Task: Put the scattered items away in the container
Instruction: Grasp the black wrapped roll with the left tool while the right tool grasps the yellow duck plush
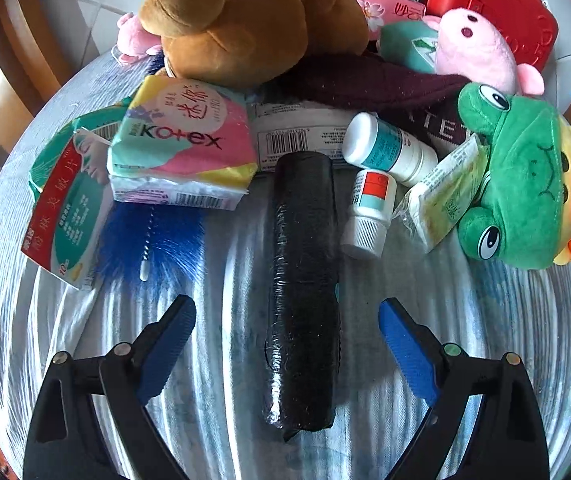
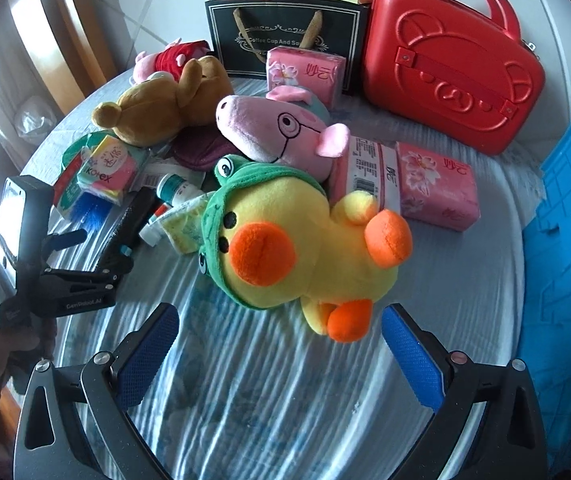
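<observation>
A: Surface: round table (image 2: 285, 420) under a pale blue-and-white striped cloth; tiled floor behind. Blue crate (image 2: 565, 260) at the right edge.

B: Left gripper (image 1: 287, 320)?

A: Low over the near cloth, fingers spread wide, gripping nothing. A black wrapped roll (image 1: 303, 280) lies flat between the blue pads (image 1: 169, 344). I see a gap on both sides in the left wrist view. Its long axis runs straight away from the camera, along the fingers. From the right wrist view the same gripper (image 2: 97, 240) reaches in from the left.

B: Right gripper (image 2: 279, 344)?

A: Also wide open and empty. It is just short of the yellow duck toy (image 2: 305, 248), which lies on its side in a green frog hood, head toward the left, orange feet toward the right gripper.

B: Farther back?

A: Two white pill bottles (image 1: 381, 176) on their sides just right of the roll's far end, a Kotex pack (image 1: 181, 148) to its left, a blue brush (image 1: 149, 236) under that pack. Then a pink pig toy (image 2: 277, 132), a brown bear (image 2: 165, 108), pink tissue packs (image 2: 437, 184). Farthest: a red case (image 2: 453, 64), shut and upright, beside a black gift bag (image 2: 285, 32).
</observation>
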`<state>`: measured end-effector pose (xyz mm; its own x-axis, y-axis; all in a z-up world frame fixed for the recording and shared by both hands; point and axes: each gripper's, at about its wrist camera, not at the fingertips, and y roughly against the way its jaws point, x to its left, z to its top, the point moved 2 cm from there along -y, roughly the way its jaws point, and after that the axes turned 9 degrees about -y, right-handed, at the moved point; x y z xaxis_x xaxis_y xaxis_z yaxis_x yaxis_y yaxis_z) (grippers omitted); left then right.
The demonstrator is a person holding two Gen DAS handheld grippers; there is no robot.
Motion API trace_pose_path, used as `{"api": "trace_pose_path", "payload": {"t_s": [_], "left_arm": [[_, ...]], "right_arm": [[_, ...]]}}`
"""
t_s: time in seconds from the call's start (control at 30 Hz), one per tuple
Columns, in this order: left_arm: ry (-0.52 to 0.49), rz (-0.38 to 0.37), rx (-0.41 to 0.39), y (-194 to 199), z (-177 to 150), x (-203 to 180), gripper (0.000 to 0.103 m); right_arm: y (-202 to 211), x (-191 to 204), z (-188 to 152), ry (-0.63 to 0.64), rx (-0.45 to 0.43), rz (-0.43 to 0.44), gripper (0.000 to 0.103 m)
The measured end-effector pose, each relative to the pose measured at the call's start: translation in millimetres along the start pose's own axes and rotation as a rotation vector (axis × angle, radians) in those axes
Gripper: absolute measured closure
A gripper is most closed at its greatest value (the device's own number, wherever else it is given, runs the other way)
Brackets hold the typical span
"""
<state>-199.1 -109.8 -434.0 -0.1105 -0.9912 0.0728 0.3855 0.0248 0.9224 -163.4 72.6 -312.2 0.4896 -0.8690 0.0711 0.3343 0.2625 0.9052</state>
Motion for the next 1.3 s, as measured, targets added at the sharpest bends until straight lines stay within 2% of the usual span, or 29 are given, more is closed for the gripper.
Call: {"api": "trace_pose_path", "payload": {"t_s": [0.07,0.2,0.43,0.57,0.7,0.8,0.9,0.93,0.97,1.0,1.03,1.07,1.2,1.27,1.3], "left_arm": [[-0.002,0.002,0.011,-8.8,-2.1,-1.4,0.009],[0.024,-0.009,-0.015,-12.2,-2.0,-1.0,0.009],[-0.002,-0.023,-0.058,-11.4,-3.8,-5.8,0.006],[-0.015,-0.031,-0.057,-12.9,-1.5,-8.6,0.000],[-0.022,-0.037,-0.055,-12.1,-5.1,-11.0,0.000],[-0.035,-0.035,-0.076,-8.8,-9.9,-14.4,0.001],[-0.029,-0.031,-0.094,-4.2,-14.3,-15.6,0.008],[-0.026,-0.032,-0.098,-2.3,-14.3,-15.4,0.017],[-0.026,-0.035,-0.102,0.2,-13.9,-15.0,0.031],[-0.031,-0.039,-0.105,2.3,-13.2,-14.6,0.040],[-0.037,-0.043,-0.106,4.2,-11.8,-14.4,0.057],[-0.039,-0.043,-0.102,5.3,-11.3,-13.5,0.068],[-0.008,-0.074,-0.086,6.2,-11.8,-7.7,0.069],[0.011,-0.083,-0.086,9.6,-14.4,-4.8,0.069],[0.015,-0.082,-0.089,12.2,-15.7,-3.9,0.069]], "right_arm": [[-10.2,4.1,6.9,0.038,-0.003,-0.009,0.001],[-38.2,21.4,21.1,0.174,-0.011,-0.047,0.001],[-100.9,46.1,23.0,0.417,0.034,-0.191,0.000],[-114.7,49.8,25.0,0.453,0.009,-0.213,0.000],[-115.1,56.6,24.7,0.487,0.014,-0.251,0.000],[-113.3,66.6,15.3,0.592,-0.021,-0.299,0.000],[-118.4,65.5,15.8,0.607,-0.031,-0.306,0.000],[-120.0,64.8,17.4,0.609,-0.033,-0.309,0.000],[-122.1,64.3,18.4,0.612,-0.039,-0.306,0.000],[-123.2,63.9,20.0,0.606,-0.043,-0.297,0.000],[-124.8,62.6,22.6,0.590,-0.042,-0.284,0.000],[-125.8,59.8,24.8,0.574,-0.037,-0.270,0.000],[-127.3,51.7,33.3,0.505,0.017,-0.239,0.000],[-123.3,49.5,36.5,0.462,0.028,-0.217,0.009],[-119.2,49.0,37.2,0.451,0.022,-0.209,0.016]]}}
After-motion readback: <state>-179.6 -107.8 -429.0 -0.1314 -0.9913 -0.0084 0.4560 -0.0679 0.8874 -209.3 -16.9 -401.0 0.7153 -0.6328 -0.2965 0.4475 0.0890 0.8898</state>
